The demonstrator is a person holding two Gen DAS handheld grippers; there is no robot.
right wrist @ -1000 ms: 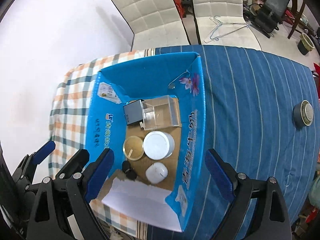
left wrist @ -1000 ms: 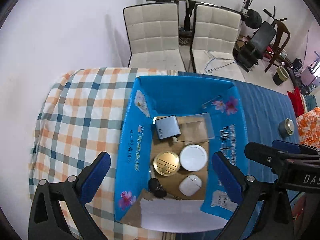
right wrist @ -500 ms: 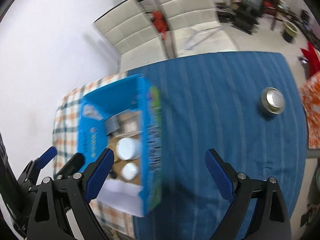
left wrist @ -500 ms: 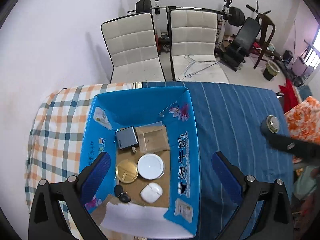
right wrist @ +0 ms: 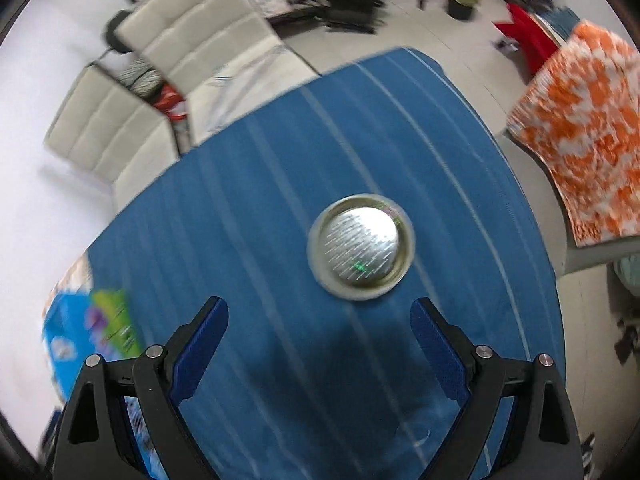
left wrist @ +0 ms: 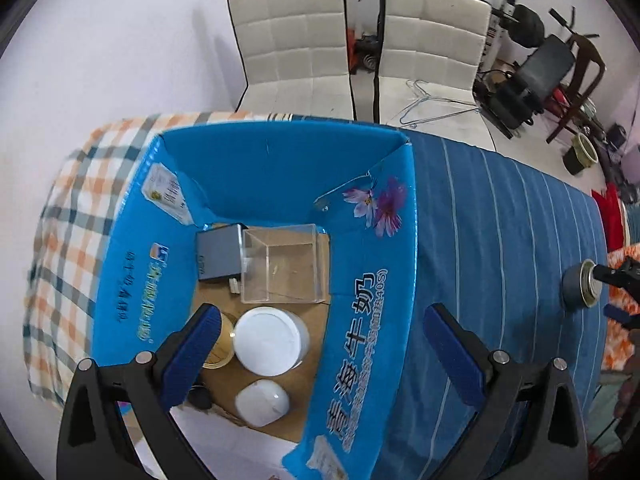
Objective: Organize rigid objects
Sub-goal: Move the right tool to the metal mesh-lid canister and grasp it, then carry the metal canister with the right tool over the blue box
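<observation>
A round metal tin (right wrist: pixel 361 246) with a shiny lid stands on the blue striped cloth, just ahead of my open, empty right gripper (right wrist: pixel 318 334). It also shows in the left wrist view (left wrist: pixel 580 288) at the far right. My left gripper (left wrist: pixel 320 344) is open and empty above the blue carton box (left wrist: pixel 372 312). The box holds a clear plastic box (left wrist: pixel 282 264), a grey case (left wrist: pixel 218 254), a white round jar (left wrist: pixel 270 340), a gold-lidded tin (left wrist: pixel 220 344), a white earbud case (left wrist: pixel 262 402) and a small black object (left wrist: pixel 199 397).
Two white chairs (left wrist: pixel 360 44) stand behind the table. A checked cloth (left wrist: pixel 72 216) covers the table's left end. An orange patterned cushion (right wrist: pixel 588 132) lies off the table's right edge. Gym gear and a stool stand at the back right.
My right gripper swung right, away from the box, and now hovers close over the metal tin. My left gripper shifted over the box; the view is closer.
</observation>
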